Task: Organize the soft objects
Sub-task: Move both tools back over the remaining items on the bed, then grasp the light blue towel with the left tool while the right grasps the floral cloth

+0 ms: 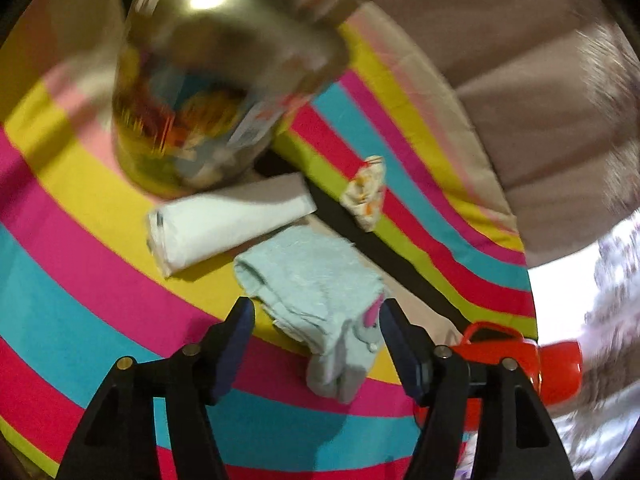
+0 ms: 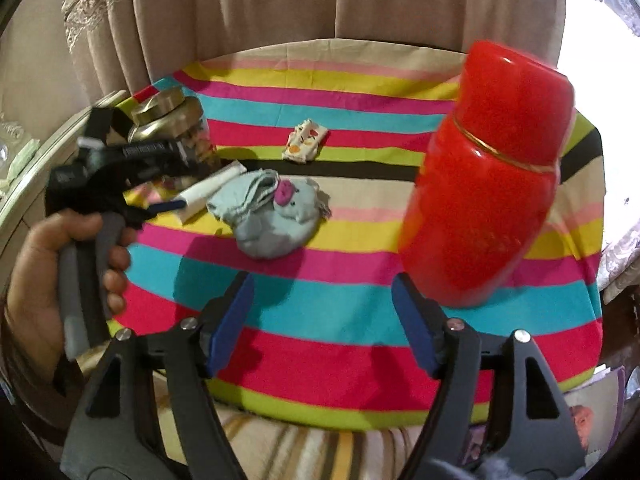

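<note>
I see the pale blue cloth (image 2: 276, 216) bunched at the centre of the striped desk (image 2: 320, 304), a pink-nosed face on it. At its 10 o'clock lies a white roll (image 2: 208, 192), touching; at 1 o'clock, apart, a small patterned fold (image 2: 306, 140). My left gripper (image 1: 316, 320) hangs wide over the cloth, pads clear. My right gripper (image 2: 322, 300) is wide, empty. A red flask (image 2: 488, 176) stands at 3 o'clock, a gold-lidded jar (image 2: 176, 128) at 10.
</note>
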`<action>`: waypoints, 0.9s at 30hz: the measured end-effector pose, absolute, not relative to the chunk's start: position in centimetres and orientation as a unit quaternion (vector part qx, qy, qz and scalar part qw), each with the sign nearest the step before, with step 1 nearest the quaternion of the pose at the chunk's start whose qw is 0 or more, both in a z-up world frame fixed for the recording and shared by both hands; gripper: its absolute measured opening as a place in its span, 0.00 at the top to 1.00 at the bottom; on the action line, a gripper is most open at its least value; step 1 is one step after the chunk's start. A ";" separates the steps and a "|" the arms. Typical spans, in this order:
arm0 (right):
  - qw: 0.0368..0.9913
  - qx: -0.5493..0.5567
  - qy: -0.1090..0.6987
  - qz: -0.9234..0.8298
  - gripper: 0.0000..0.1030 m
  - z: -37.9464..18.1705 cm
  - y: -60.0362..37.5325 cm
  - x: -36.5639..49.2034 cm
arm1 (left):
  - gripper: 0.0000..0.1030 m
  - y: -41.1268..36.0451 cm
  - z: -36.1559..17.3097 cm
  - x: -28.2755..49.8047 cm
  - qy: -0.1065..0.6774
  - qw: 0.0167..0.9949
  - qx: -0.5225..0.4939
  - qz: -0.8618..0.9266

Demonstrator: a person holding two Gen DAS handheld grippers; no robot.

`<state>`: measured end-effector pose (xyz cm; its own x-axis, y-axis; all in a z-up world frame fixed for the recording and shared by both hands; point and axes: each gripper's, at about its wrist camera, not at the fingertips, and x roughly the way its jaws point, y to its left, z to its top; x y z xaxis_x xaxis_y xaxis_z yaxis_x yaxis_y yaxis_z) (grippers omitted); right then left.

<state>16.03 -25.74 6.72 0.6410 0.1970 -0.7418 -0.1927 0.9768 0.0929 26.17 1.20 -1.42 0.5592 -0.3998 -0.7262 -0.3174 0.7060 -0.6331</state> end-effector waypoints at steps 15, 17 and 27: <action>0.914 0.038 0.396 0.078 0.15 8.5 -22.5 28.9 | 0.32 -1.3 -5.0 29.2 0.481 0.786 -0.386 -0.026; 0.911 0.047 0.403 0.070 0.15 7.9 -22.3 31.1 | 0.33 -1.5 -4.8 29.4 0.478 0.798 -0.366 -0.027; 0.884 0.083 0.454 0.074 0.15 1.4 -21.2 40.2 | 0.76 -1.7 -4.5 29.3 0.448 0.834 -0.318 -0.049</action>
